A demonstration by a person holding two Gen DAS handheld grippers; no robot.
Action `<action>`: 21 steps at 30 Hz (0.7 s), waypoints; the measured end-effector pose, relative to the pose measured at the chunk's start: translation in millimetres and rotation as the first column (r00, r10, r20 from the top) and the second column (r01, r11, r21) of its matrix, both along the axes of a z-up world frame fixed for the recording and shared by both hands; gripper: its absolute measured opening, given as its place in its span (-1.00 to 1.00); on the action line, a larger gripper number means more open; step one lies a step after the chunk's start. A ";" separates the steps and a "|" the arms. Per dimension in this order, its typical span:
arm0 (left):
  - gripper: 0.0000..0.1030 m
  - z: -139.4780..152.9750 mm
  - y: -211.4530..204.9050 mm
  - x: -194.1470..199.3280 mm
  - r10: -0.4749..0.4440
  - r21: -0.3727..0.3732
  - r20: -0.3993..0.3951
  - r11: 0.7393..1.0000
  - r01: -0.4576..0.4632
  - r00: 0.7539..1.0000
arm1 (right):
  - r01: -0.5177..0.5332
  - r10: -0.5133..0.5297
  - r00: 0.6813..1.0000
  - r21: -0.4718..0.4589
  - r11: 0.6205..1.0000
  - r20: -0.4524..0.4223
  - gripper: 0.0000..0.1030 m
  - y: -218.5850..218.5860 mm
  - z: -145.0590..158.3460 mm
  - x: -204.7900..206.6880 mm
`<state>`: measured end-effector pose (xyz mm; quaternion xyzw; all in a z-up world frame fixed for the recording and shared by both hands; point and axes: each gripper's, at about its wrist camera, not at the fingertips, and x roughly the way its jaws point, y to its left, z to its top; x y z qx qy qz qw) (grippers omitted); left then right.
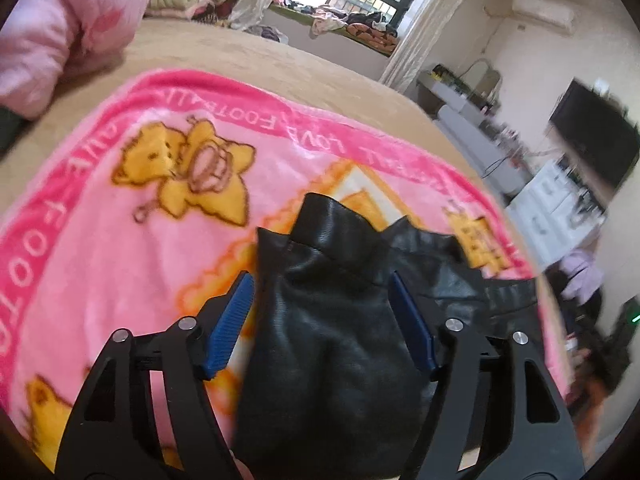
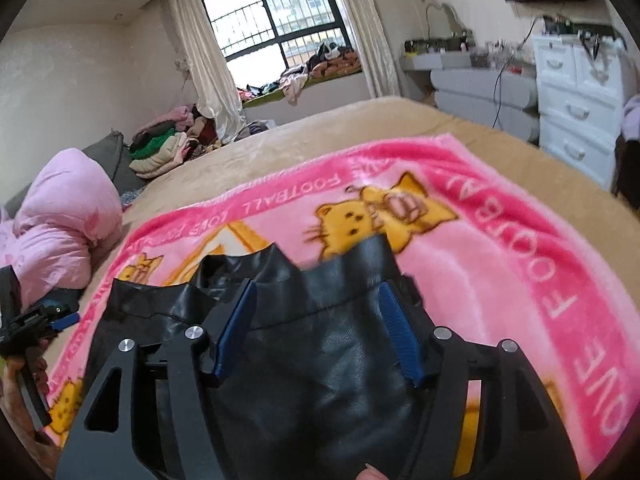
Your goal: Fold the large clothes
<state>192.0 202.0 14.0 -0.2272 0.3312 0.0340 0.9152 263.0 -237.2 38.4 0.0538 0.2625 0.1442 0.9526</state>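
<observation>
one black leather garment [image 1: 328,320], one pink blanket [image 1: 120,240] (cartoon cats), two claws [image 1: 324,312] [image 2: 316,328], one pink quilt [image 2: 64,216]

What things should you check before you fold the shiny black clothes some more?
1. Left gripper has black leather garment between its pads: ok, though jaws look wide; firm grip cannot tell.
2. Right gripper straddles the garment too: ok; grip cannot tell.
3. Garment lies on the pink blanket: ok.
4. Garment flat and smooth: not ok, bunched.
5. Pink quilt out of the way: ok, off to the side.
</observation>
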 end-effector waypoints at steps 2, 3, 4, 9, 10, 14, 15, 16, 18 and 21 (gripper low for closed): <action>0.21 -8.2 -3.7 5.7 -0.002 0.057 -0.024 0.998 0.004 1.000 | 0.031 -0.033 0.999 -0.060 0.998 -0.027 0.31 -3.0 -4.7 5.7; 0.23 -13.5 -5.7 9.2 -0.003 0.080 -0.045 0.997 0.007 0.999 | 0.032 -0.036 0.998 -0.091 0.995 -0.050 0.31 -3.3 -9.1 10.3; 0.25 -18.2 -6.7 11.8 -0.007 0.093 -0.060 0.996 0.012 0.998 | 0.033 -0.042 0.997 -0.123 0.992 -0.068 0.31 -3.1 -14.6 14.6; 0.10 -40.4 -15.1 27.4 -0.020 0.159 -0.133 0.986 0.041 0.991 | 0.035 -0.078 0.987 -0.287 0.957 -0.140 0.28 2.2 -49.6 37.9; -0.25 -42.3 -17.4 29.9 -0.033 0.163 -0.135 0.985 0.055 0.990 | 0.027 -0.070 0.987 -0.283 0.959 -0.145 0.06 2.8 -52.7 40.2; -0.79 -36.1 -23.5 27.0 -0.021 0.230 -0.108 0.972 0.046 0.994 | 0.021 -0.048 0.995 -0.290 0.957 -0.084 -0.75 10.3 -43.5 35.2; -0.82 -28.6 -22.1 23.4 -0.018 0.235 -0.082 0.971 0.037 0.996 | 0.028 -0.043 0.998 -0.274 0.961 -0.049 -0.75 10.7 -34.1 30.4; -0.87 -22.2 -21.0 21.1 -0.020 0.235 -0.063 0.971 0.034 0.998 | 0.032 -0.040 0.999 -0.259 0.965 -0.026 -0.76 10.4 -26.8 27.1; -0.89 -6.8 -17.0 16.3 -0.024 0.214 -0.013 0.976 0.026 1.000 | 0.031 -0.027 0.999 -0.208 0.978 0.019 -0.76 6.8 -10.3 23.6; -0.92 11.2 -13.8 14.9 -0.018 0.199 0.042 0.980 0.009 0.999 | 0.056 -0.046 0.997 -0.187 0.981 0.059 -0.76 4.1 -0.8 29.3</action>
